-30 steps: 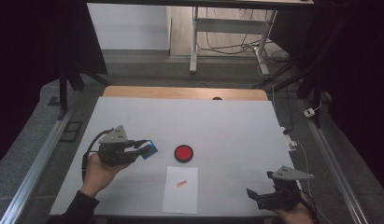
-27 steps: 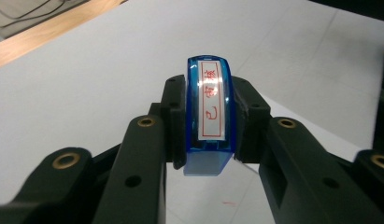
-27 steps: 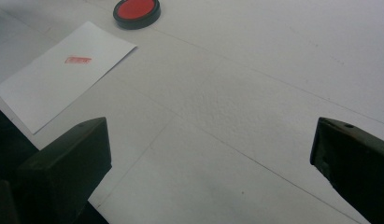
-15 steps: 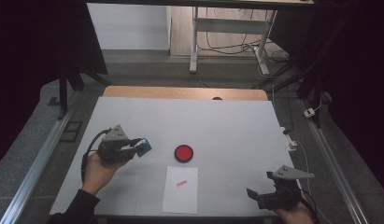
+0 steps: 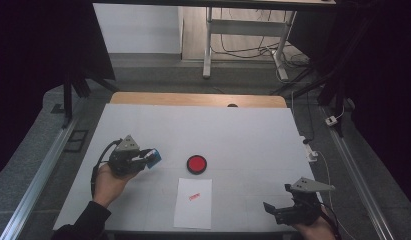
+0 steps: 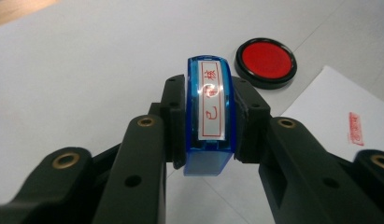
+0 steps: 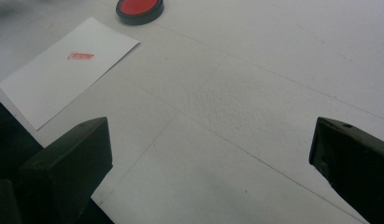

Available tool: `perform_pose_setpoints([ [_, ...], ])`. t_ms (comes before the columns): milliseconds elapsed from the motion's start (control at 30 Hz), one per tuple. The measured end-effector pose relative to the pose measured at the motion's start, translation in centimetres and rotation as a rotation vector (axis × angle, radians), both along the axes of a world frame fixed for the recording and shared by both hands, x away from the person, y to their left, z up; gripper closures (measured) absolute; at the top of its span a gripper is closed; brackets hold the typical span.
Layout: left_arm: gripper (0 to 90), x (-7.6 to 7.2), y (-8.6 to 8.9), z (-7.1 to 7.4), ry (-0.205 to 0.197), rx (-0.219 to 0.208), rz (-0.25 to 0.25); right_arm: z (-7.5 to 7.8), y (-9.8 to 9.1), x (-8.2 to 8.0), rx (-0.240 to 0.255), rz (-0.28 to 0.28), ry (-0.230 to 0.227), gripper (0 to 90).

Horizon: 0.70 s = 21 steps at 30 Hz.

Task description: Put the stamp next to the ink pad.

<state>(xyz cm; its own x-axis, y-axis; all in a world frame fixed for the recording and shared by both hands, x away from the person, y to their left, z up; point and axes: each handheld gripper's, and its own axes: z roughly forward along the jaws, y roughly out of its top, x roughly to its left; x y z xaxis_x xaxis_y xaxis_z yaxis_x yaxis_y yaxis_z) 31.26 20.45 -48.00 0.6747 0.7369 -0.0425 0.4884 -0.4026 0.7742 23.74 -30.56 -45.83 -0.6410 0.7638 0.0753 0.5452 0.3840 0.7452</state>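
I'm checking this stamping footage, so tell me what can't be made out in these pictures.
- Stamp underside: left gripper view, hidden by its own blue body.
- Red print on the paper: high view, too small to read.
- Paper's far side: left gripper view, cut by the right edge.

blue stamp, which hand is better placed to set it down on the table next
Left. The left gripper already has its jaws clamped on the blue stamp, close above the table beside the red ink pad. The right gripper sits open at the near right corner, holding nothing.
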Motion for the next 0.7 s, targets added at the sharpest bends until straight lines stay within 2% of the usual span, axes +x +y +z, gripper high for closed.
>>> perform_pose_setpoints([
  [167, 69.4, 0.5, 0.0, -0.9, 0.007, 0.002, 0.002, 0.0, 0.0, 0.0, -0.003, 0.001, 0.001, 0.0],
  [300, 69.4, 0.5, -0.2, -1.3, 0.001, 0.04, -0.01, 0.0, 0.0, 0.0, -0.007, 0.004, 0.001, 0.0],
  [400, 69.5, 0.6, -0.3, -1.7, 0.0, 0.046, -0.018, 0.0, 0.0, 0.0, -0.008, 0.007, 0.002, 0.0],
  [633, 69.5, 1.1, -0.4, -2.6, 0.027, 0.065, -0.029, 0.0, 0.1, 0.0, -0.012, 0.014, 0.002, 0.0],
  [700, 69.4, 1.2, -0.3, -2.7, 0.034, 0.059, -0.031, 0.0, 0.1, 0.0, -0.01, 0.014, 0.002, 0.0],
])
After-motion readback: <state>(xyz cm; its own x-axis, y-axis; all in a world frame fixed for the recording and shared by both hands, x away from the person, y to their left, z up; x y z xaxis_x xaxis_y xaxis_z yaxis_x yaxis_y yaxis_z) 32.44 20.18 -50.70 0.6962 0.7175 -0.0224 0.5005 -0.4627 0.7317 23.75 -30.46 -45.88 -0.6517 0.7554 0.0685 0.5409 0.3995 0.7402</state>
